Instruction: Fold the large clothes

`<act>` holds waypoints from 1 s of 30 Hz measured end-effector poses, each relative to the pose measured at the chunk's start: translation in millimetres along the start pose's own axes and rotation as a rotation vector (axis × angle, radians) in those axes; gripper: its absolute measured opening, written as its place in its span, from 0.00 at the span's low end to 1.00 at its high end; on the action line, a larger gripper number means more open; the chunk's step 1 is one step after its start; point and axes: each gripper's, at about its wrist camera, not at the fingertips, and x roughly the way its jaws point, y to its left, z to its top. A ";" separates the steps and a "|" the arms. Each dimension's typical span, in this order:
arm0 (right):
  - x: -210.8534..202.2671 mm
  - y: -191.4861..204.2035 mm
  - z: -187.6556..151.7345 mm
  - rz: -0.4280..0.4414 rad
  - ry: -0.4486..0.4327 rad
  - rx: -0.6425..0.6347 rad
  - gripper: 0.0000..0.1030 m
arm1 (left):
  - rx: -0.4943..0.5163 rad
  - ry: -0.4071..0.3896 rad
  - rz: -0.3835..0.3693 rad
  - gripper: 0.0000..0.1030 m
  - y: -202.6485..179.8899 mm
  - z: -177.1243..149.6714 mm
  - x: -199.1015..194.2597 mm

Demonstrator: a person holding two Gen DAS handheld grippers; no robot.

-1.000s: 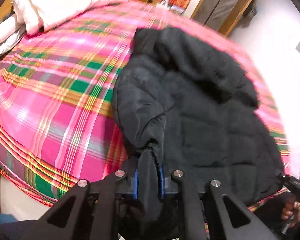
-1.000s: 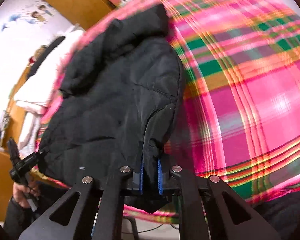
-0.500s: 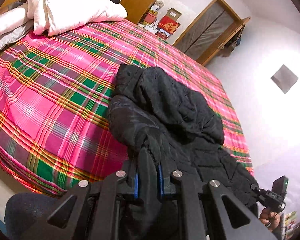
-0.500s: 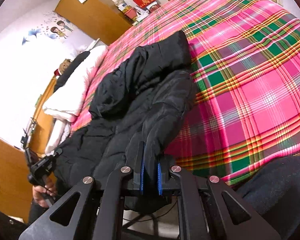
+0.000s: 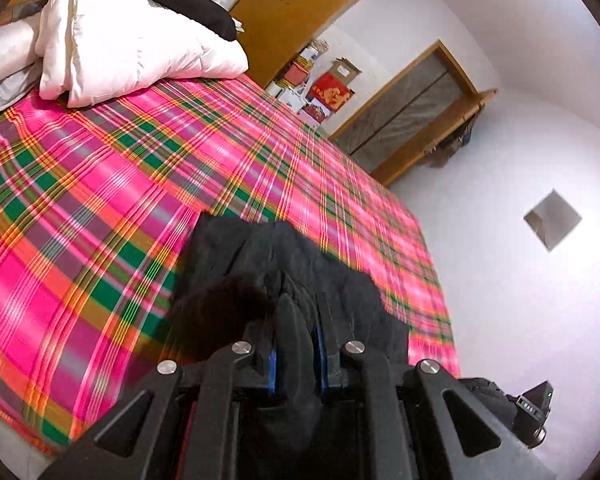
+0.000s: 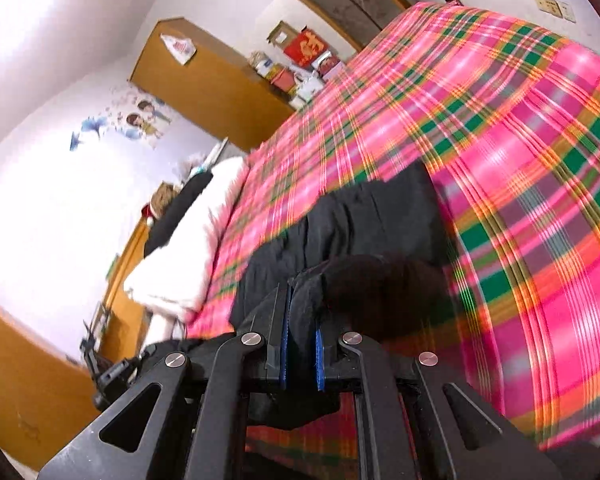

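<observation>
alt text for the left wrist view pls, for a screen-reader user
The left gripper is shut on a fold of a black padded jacket, whose far part lies on a bed with a pink, green and orange plaid cover. White bedding is piled at the bed's far end, with a wooden door frame beyond.

Home bedroom: plaid-covered bed (image 5: 100, 184), white duvet (image 5: 132, 40), wooden wardrobe (image 6: 204, 80).

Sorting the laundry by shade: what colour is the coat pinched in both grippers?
Black coat, shown best in the right wrist view against the pink plaid bedspread.
</observation>
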 end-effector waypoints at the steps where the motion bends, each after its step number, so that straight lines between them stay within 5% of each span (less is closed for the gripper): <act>1: 7.7 0.1 10.3 -0.002 -0.002 0.007 0.09 | -0.010 -0.003 -0.001 0.14 -0.6 8.9 9.0; 13: 158.8 -45.8 110.5 -0.154 0.095 0.141 0.10 | -0.082 0.060 0.080 0.16 24.3 84.3 166.2; 18: 209.7 -85.7 115.9 -0.204 0.165 0.231 0.14 | -0.124 0.115 0.106 0.23 48.1 84.2 227.4; 25: 232.8 -109.0 110.8 -0.178 0.176 0.295 0.23 | -0.170 0.125 0.061 0.35 65.3 81.5 256.9; 28: 222.8 -104.3 116.4 -0.143 0.168 0.314 0.35 | -0.201 0.127 0.034 0.48 63.6 89.8 251.1; 30: 216.6 -97.0 122.1 -0.106 0.142 0.312 0.58 | -0.203 0.087 -0.001 0.60 57.3 97.8 238.7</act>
